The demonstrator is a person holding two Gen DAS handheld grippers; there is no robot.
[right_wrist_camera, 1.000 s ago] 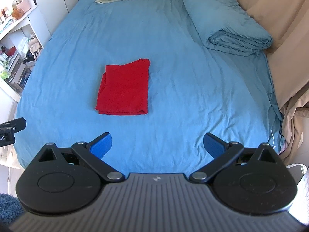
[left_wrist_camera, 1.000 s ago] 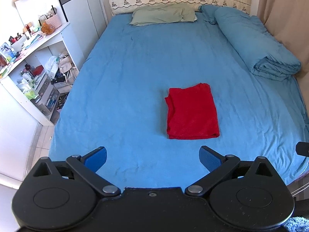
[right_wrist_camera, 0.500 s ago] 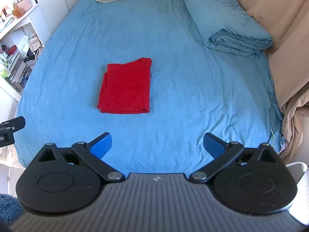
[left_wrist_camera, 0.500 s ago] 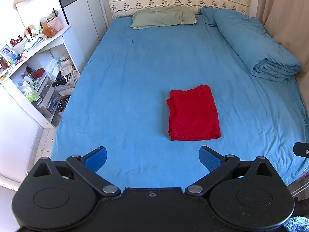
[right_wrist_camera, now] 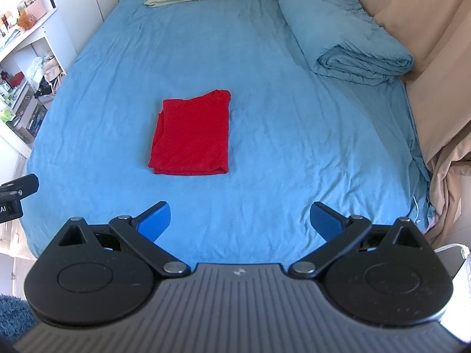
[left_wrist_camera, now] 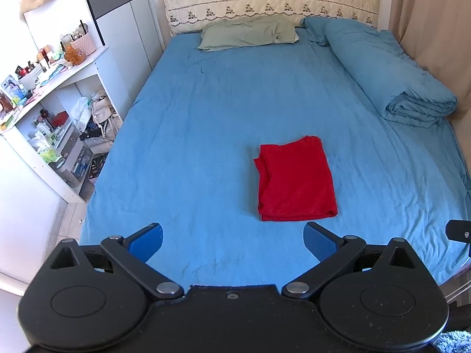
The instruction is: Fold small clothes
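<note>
**Red garment folded on the bed, both grippers empty**

From my left wrist camera I see the left gripper [left_wrist_camera: 232, 239] held above the near edge of the bed, its blue pads [left_wrist_camera: 146, 241] spread wide apart with nothing between them. The right gripper [right_wrist_camera: 240, 219] reads the same on my other feed: pads well apart, nothing held, hanging over the foot of the mattress.

The folded red garment [left_wrist_camera: 295, 179] lies flat on the blue bedsheet [left_wrist_camera: 206, 123], roughly mid-bed and a little toward the near end. It forms a neat rectangle, longer along the bed than across, with layered folds showing along its left side. I cannot make out what kind of garment it is from these views. In the right view the same red garment [right_wrist_camera: 192, 133] sits ahead and to the left of my right gripper; in the left view it sits ahead and slightly right. Neither gripper touches it.

Farther up, a green pillow [left_wrist_camera: 250, 32] rests against the quilted cream headboard [left_wrist_camera: 270, 3]. A rolled blue duvet [right_wrist_camera: 344, 38] runs along the right side of the bed beside the beige curtain [right_wrist_camera: 426, 44]. A white shelf unit [left_wrist_camera: 56, 111], crowded with small items, stands off the bed's left side.
</note>
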